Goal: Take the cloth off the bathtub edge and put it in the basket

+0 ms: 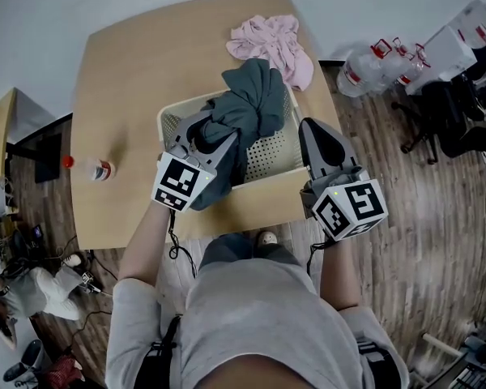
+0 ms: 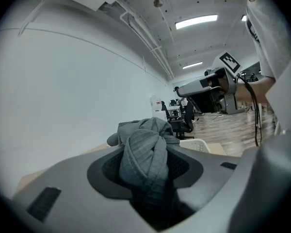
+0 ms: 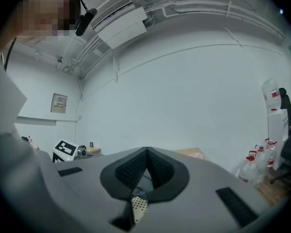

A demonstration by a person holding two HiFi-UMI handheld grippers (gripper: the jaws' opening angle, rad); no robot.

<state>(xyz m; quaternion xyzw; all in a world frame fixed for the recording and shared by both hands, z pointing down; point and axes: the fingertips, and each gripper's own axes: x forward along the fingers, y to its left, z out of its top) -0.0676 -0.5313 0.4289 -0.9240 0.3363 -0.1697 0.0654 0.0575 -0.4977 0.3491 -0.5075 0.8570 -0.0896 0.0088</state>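
Cloth (image 2: 141,147), grey, bunched, clamped between left gripper (image 2: 146,165) fingers (image 2: 72,188), held over white basket (image 1: 282,159) on desk (image 1: 138,71). Right gripper (image 3: 146,152) fingers clenched, empty, by basket's right side. Pink garment (image 1: 271,43) beyond.

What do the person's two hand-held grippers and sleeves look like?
Both the left hand-held gripper and right hand-held gripper are grey, tapering to dark textured pads. Each carries a white cube with black square markers and trails a black cable. The person wears a light grey short-sleeved shirt.
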